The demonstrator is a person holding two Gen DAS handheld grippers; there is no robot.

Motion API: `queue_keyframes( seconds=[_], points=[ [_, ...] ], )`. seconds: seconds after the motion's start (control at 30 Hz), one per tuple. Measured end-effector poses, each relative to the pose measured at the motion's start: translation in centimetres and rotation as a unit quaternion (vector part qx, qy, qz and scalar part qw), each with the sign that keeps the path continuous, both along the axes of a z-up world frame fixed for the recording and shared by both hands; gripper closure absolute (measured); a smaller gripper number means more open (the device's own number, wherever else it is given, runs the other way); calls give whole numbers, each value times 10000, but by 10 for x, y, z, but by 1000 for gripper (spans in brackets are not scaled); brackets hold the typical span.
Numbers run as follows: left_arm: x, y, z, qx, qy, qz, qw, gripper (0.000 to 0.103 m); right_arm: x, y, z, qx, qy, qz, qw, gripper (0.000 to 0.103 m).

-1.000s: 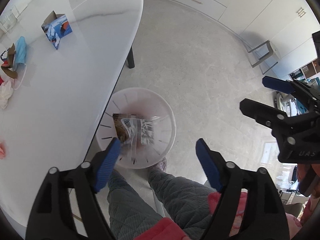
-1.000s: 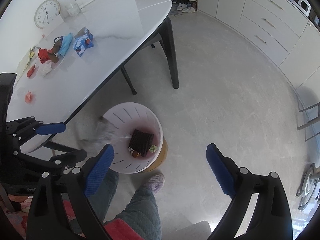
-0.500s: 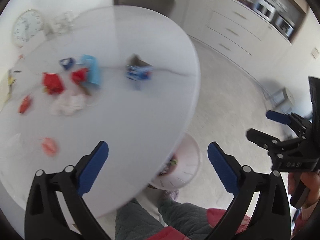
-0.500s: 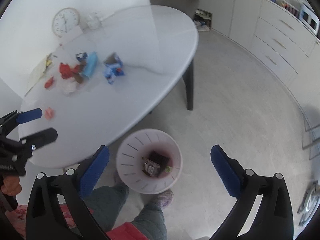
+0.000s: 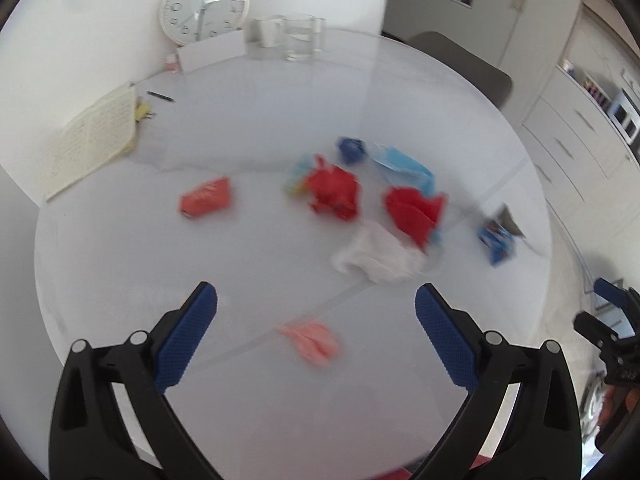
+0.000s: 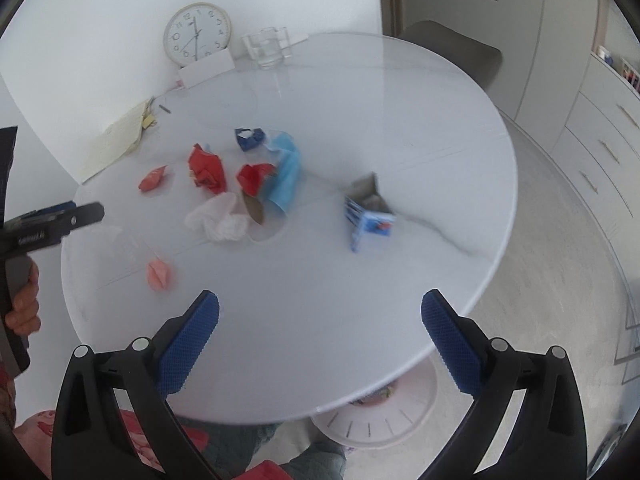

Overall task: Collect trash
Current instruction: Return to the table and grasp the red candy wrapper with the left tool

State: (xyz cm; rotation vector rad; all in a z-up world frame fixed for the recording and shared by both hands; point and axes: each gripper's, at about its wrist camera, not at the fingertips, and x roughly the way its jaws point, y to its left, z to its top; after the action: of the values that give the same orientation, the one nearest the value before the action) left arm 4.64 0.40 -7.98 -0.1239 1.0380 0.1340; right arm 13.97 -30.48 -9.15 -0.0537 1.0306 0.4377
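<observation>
Trash lies scattered on the round white table: a pink scrap, red wrappers, a white crumpled tissue, a light blue mask, a small blue wrapper and an open blue-and-white carton. My left gripper hangs open over the pink scrap, empty. My right gripper is open and empty above the table's near edge. The white bin peeks out below the table edge.
At the table's far side stand a round wall clock, glass cups, a white box, a notebook and a pen. A grey chair sits behind the table, white cabinets to the right. The person's legs show below.
Both grippers swung up and away from the bin to over the table. A wrapper that was dropping from the left gripper into the bin is gone from view; both sets of jaws stand wider.
</observation>
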Motion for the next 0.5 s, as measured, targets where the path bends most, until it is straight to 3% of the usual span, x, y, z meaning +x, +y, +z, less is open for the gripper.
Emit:
queue_keyframes(
  seconds=[0.1, 0.23, 0.3, 0.5],
  points=[
    [19, 36, -6, 277, -102, -242, 9993, 8, 11, 27, 3, -10, -7, 71, 10000, 2],
    [50, 75, -25, 491, -24, -1136, 9923, 8, 28, 66, 1, -41, 83, 111, 9999, 2],
    [64, 92, -34, 492, 93, -1616, 9856, 8, 36, 84, 0, -58, 148, 92, 9998, 2],
    [109, 128, -75, 280, 610, -2894, 9549, 8, 53, 126, -6, -171, 409, -3, 9990, 2]
  ],
)
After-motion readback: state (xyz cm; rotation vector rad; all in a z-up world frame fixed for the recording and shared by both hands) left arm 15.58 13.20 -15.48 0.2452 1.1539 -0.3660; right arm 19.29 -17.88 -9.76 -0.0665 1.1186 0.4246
